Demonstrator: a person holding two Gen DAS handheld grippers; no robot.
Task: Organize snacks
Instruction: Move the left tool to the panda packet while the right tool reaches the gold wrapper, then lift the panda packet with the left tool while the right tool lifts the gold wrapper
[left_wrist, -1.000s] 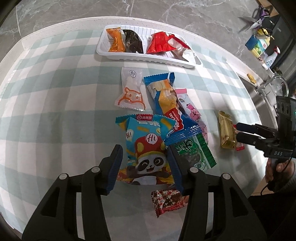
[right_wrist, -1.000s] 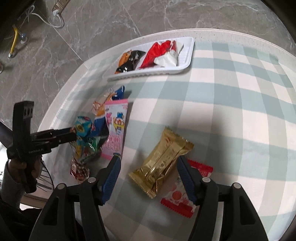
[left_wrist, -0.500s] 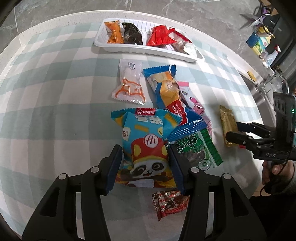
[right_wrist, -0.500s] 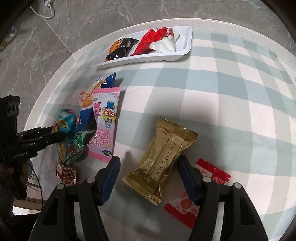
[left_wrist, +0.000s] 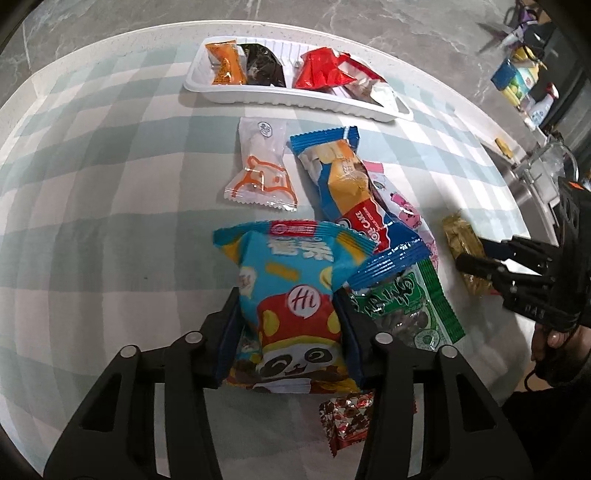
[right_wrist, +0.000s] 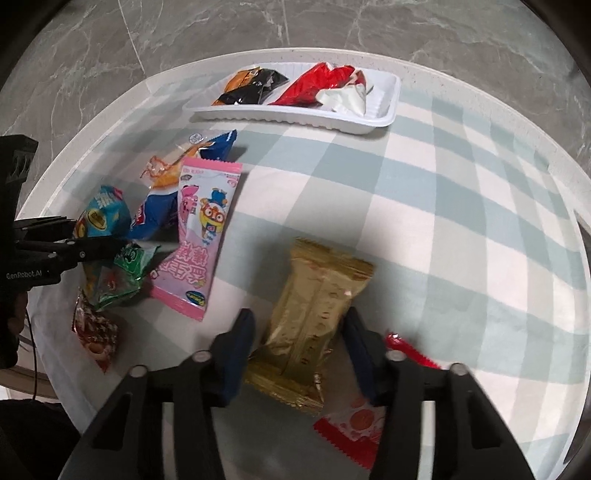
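Observation:
My left gripper (left_wrist: 290, 314) stands with its jaws on both sides of the blue panda snack bag (left_wrist: 291, 295), pressing its sides. My right gripper (right_wrist: 299, 332) is open around the gold wrapped bar (right_wrist: 317, 314), jaws beside it with small gaps. The white tray (left_wrist: 295, 98) at the far side holds orange, black, red and white packets. Loose packets lie between: a white-orange one (left_wrist: 260, 166), a blue cake bar (left_wrist: 351, 184), a pink one (right_wrist: 201, 229), a green one (left_wrist: 410, 306).
A red foil candy (left_wrist: 347, 413) lies near my left gripper's right finger. A red-white packet (right_wrist: 354, 421) lies under my right gripper's right finger. The round table has a checked cloth (right_wrist: 461, 206); its rim runs close on the right. Bottles (left_wrist: 517, 77) stand beyond.
My left gripper has moved forward and closed in on the panda bag. My right gripper has advanced so its jaws flank the gold bar.

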